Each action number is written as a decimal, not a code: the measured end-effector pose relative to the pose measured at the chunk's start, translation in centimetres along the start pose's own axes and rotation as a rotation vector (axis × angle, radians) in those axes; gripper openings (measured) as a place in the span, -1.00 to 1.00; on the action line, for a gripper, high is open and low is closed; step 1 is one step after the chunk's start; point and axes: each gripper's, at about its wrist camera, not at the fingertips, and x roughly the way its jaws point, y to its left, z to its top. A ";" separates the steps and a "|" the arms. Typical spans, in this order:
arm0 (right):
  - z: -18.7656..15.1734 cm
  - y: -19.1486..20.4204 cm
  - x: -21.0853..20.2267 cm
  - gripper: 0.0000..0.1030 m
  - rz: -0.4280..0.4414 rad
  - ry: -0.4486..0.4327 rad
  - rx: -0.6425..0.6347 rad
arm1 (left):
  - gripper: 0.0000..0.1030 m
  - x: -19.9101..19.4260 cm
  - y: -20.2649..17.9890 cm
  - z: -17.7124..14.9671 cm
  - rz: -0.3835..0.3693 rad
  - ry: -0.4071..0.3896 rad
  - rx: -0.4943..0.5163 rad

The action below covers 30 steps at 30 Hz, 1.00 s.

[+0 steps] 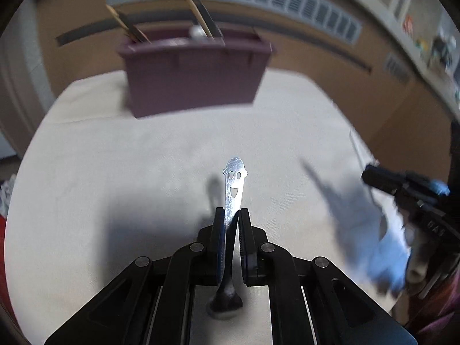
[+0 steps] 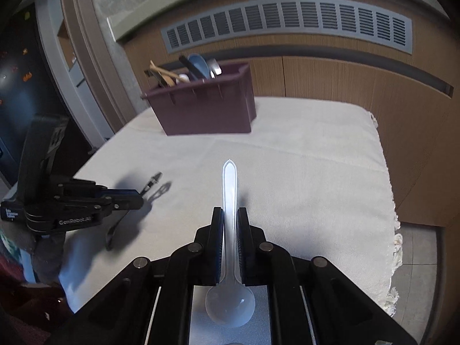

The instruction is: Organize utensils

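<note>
Table (image 2: 302, 172) comes first since it's the biggest thing here, covered in a pale cloth and spreading out beneath and ahead of both claws, so there's loads of bare room to work over. Next down in size is the purple bin (image 2: 207, 106), sitting well ahead of each claw at the far side of the table, and it already has wooden and blue utensils (image 2: 184, 72) standing up in it, so I'd guess that's where everything is meant to end up. Then the left claw (image 1: 231, 215), closed tight on a metal spoon (image 1: 234, 181) with a smiley face cut into the handle end; the handle sticks out forward past the fingertips and the bowl hangs back under the claw, which I reckon keeps the handle end free to lead. Same deal with the right claw (image 2: 230, 215), clamped shut around a clear plastic spoon (image 2: 230, 230), handle pointing ahead, bowl tucked back between the arms. Both spoons look held clear of the cloth, judging by the shadows under them. Holding near mid-handle probably stops them swinging on the way to the bin.
</note>
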 end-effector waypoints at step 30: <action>-2.5 0.1 3.8 -0.81 -0.032 0.208 0.037 | -0.68 6.2 3.2 4.6 -0.141 0.122 0.008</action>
